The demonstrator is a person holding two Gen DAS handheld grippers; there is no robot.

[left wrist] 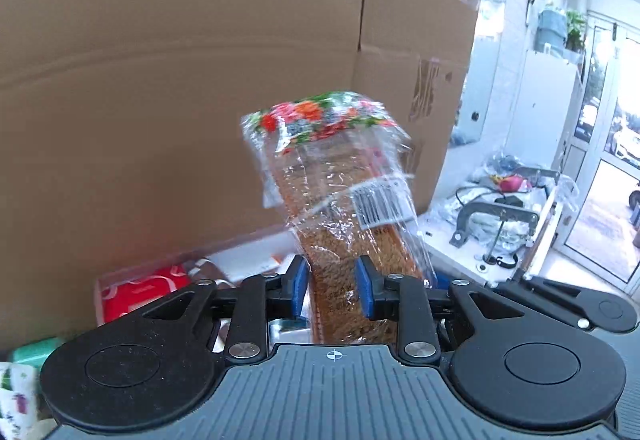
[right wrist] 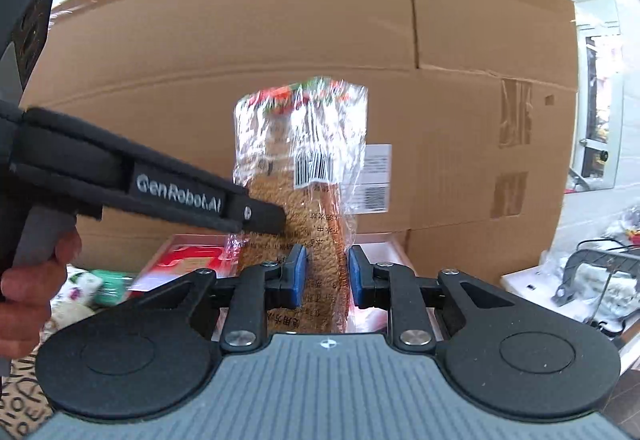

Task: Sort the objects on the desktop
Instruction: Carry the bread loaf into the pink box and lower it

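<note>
A clear plastic bag of brown grain (left wrist: 344, 208) with a flowered top and a barcode label stands upright and off the desk, in front of the cardboard box. In the right wrist view the bag (right wrist: 296, 168) runs down between the blue pads of my right gripper (right wrist: 327, 276), which is shut on its lower part. In the left wrist view the bag's lower end sits in the gap of my left gripper (left wrist: 332, 288). Its pads stand slightly apart from the bag, so it is open. The left tool's black strap (right wrist: 180, 196) and the hand (right wrist: 28, 292) holding it reach in from the left.
A large cardboard box (left wrist: 180, 80) (right wrist: 280, 40) fills the background close ahead. Below lie a red packet (left wrist: 140, 292) (right wrist: 188, 256) and a green item (left wrist: 34, 354) (right wrist: 112, 286). On the right a white table carries a grey clamp (left wrist: 496, 216) (right wrist: 592, 272) and clutter.
</note>
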